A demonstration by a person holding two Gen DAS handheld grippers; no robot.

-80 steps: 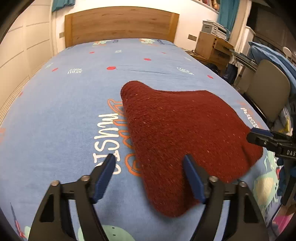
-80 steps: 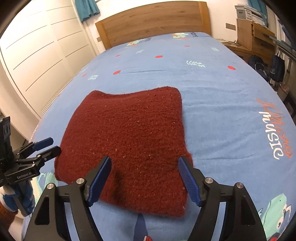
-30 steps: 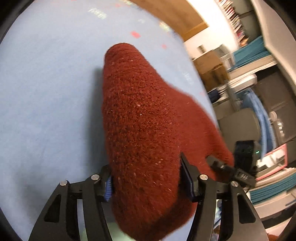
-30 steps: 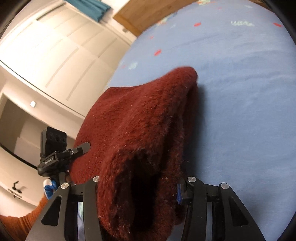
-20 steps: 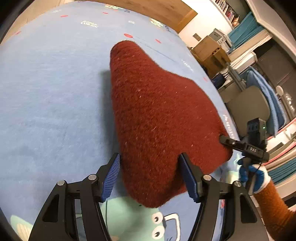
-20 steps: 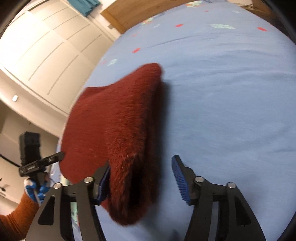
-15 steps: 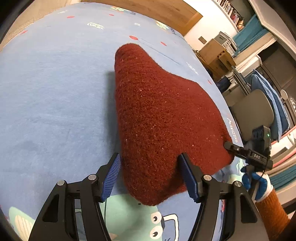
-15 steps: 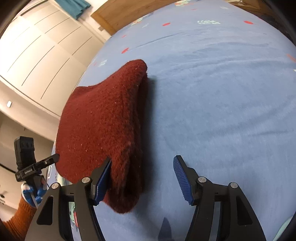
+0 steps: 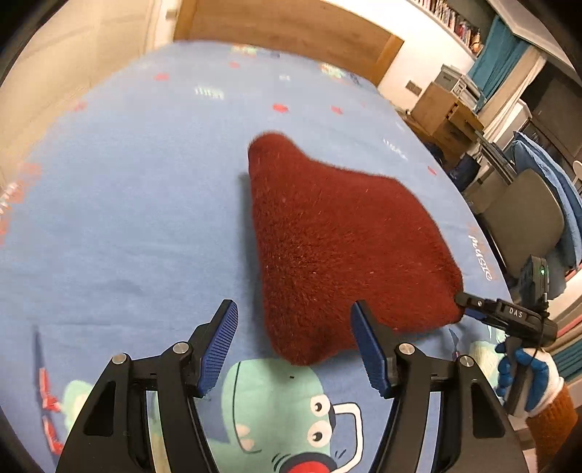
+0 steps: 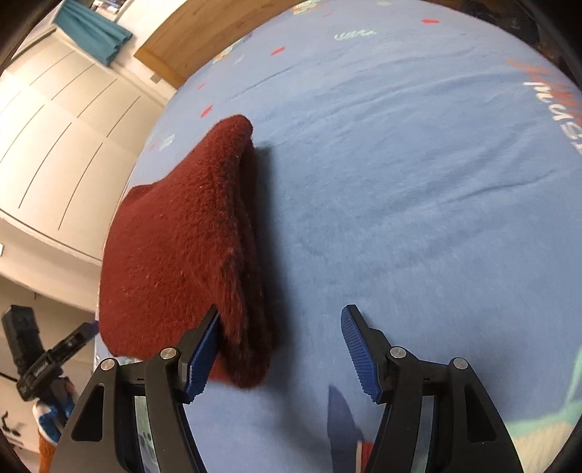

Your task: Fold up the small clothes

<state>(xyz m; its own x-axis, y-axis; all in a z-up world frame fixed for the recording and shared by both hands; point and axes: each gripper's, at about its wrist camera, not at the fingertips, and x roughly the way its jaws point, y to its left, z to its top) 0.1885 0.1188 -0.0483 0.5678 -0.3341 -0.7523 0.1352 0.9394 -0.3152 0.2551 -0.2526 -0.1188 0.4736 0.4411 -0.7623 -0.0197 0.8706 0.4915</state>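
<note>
left gripper (image 9: 294, 344): jaws apart, nothing clamped
right gripper (image 10: 280, 351): jaws apart, gripping nothing
red knit garment (image 9: 342, 251): lay folded on blue bedsheet (image 9: 127, 203), at 1 o'clock of left gripper, 11 o'clock of right

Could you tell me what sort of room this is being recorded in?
Most likely a bedroom. The red cloth lies on a bed with a blue cartoon-print sheet and a wooden headboard. White wardrobe doors stand along one side.
</note>
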